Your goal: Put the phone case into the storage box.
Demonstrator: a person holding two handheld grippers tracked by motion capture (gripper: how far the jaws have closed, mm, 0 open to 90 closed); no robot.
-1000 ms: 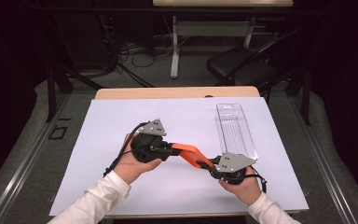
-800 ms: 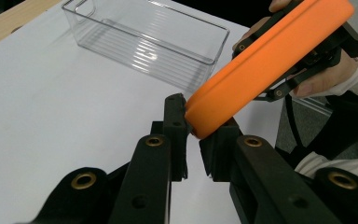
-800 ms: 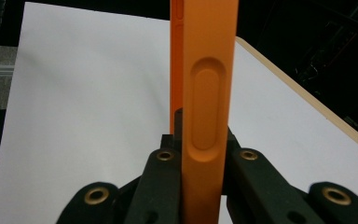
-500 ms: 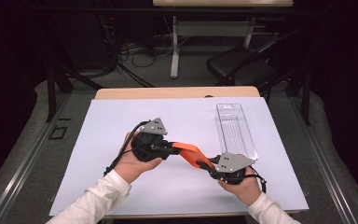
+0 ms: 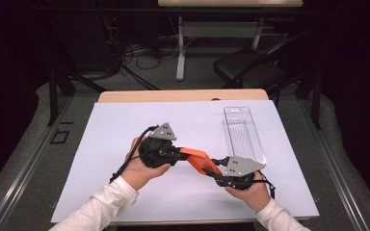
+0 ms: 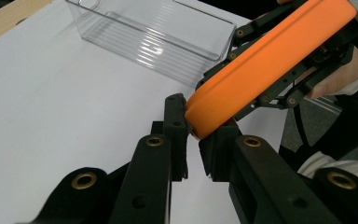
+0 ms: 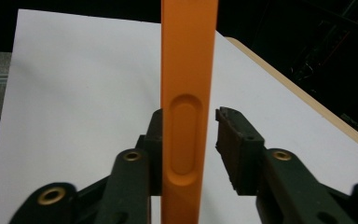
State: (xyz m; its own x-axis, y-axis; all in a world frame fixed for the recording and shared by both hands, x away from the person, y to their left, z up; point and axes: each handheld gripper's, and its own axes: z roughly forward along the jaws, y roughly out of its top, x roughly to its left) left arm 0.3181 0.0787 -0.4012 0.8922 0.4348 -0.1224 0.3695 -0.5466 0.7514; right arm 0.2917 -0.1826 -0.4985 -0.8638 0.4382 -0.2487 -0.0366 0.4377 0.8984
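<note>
A flat orange slab (image 5: 200, 160) with rounded edges hangs above the white sheet, spanning between my two grippers. My left gripper (image 5: 180, 155) is shut on one end of it; in the left gripper view the pads (image 6: 175, 126) pinch the slab's tip (image 6: 270, 60). My right gripper (image 5: 215, 168) stands around the other end. Its jaws have just been opening. In the right gripper view the slab (image 7: 189, 70) stands edge-on between them, and the right pad (image 7: 228, 128) is clear of it by a gap.
A clear plastic bin (image 5: 243, 132) lies lengthwise on the white sheet (image 5: 125, 125) to the right, just beyond my right gripper, and also appears as the bin (image 6: 149, 37) in the left gripper view. A wooden table edge (image 5: 183, 95) runs along the far side.
</note>
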